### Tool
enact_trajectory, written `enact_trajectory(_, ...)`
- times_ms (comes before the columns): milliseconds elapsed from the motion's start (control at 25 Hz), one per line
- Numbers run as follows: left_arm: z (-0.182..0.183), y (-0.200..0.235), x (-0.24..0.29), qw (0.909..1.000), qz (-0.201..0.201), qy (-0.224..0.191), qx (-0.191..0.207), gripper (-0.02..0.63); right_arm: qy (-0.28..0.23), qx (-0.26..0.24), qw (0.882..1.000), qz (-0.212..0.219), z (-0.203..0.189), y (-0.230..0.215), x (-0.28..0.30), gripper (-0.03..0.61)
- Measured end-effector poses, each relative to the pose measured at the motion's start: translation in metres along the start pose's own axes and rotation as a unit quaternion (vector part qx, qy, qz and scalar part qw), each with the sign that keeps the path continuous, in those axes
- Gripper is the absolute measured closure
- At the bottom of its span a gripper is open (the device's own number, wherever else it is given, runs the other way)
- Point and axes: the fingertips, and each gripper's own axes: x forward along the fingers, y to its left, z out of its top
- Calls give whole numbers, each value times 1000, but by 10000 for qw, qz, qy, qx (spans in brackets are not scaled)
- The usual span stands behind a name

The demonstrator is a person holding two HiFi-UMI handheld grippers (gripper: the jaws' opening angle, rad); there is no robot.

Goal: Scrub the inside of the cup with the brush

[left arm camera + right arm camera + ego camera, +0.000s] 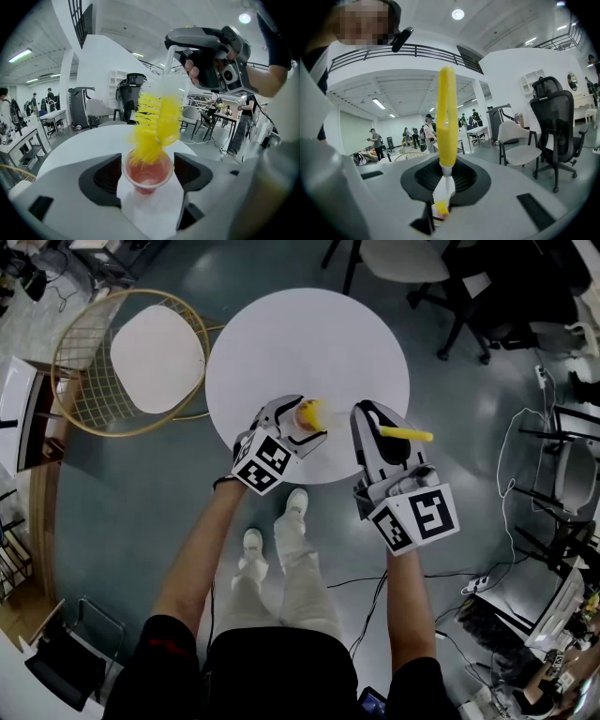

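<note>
Table [309, 334]: round and white. Both grippers are over its near edge.
Left gripper [148, 165]: its two jaws hug the cup [147, 179] from both sides, so it is gripping the cup. I think it should hold firm, so the cup does not spin or tip while the brush rubs.
Right gripper [445, 183]: squeezed tight on the thin white neck of the brush [446, 117], just under the yellow handle. I think it should push the bristles down to the bottom, then twist and rub up and down the walls. It should go gently, because the cup looks light and could pop out.
Brush: long and yellow. Its fluffy end points down into the cup, and only the tip is inside. Its long line leans up from the cup toward the right gripper. From above, the handle points to the table's right side.
Cup: small and reddish, at the table's near edge. I cannot tell if it sits on the table. Its mouth is open to the brush, and it tips back toward the left gripper.
</note>
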Motion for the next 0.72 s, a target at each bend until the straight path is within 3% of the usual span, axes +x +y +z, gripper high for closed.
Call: enact_trajectory(720,19,-14,-23,9999,107,38,111,268,-87,-105,9998,-139,26,1,-30,529)
